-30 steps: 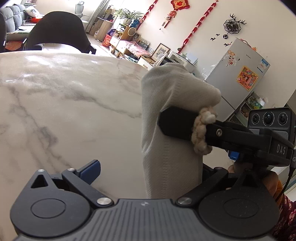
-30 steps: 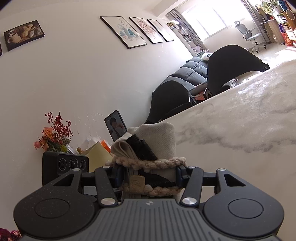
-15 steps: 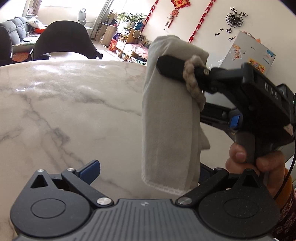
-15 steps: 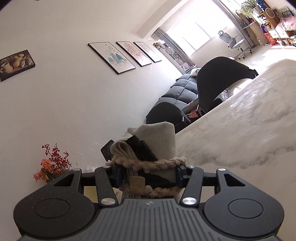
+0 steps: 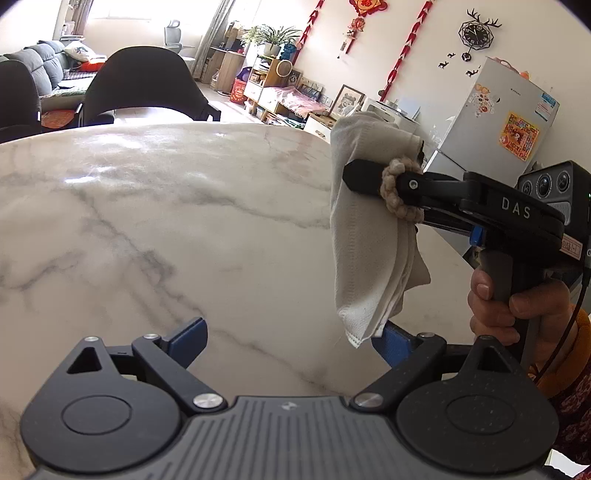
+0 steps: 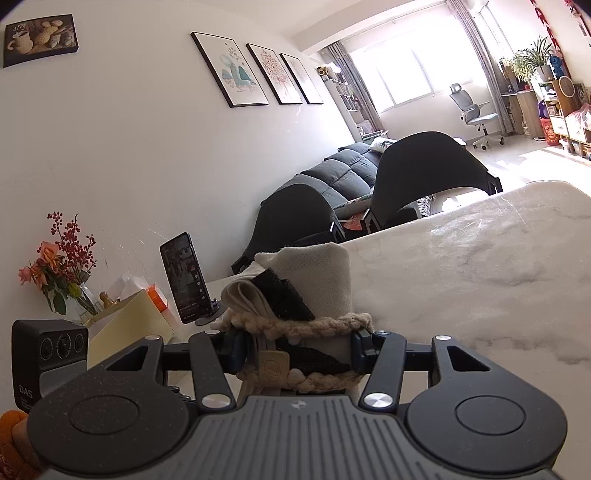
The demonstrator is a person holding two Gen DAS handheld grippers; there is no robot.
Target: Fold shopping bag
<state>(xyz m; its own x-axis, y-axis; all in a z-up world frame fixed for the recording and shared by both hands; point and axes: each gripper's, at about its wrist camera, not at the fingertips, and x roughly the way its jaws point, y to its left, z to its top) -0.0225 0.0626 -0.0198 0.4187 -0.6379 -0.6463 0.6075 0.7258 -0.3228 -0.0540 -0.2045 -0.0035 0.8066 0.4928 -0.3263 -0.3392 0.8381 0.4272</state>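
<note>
You have a white marble counter [image 5: 155, 236] with grey veins before you, and two black chairs [image 5: 144, 88] at its far edge. A phone [image 6: 184, 277] stands upright on a holder near a vase of flowers [image 6: 59, 266], and a white fridge [image 5: 495, 122] stands against the wall under a clock [image 5: 476, 31].

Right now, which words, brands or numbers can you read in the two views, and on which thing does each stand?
"DAS": on the body of the right gripper, which holds the shopping bag.
"DAS": on the left gripper's camera box, seen from the right wrist.
Too small or blurred: stickers on the fridge, the phone screen, the tag on the bag, the clock face.
</note>
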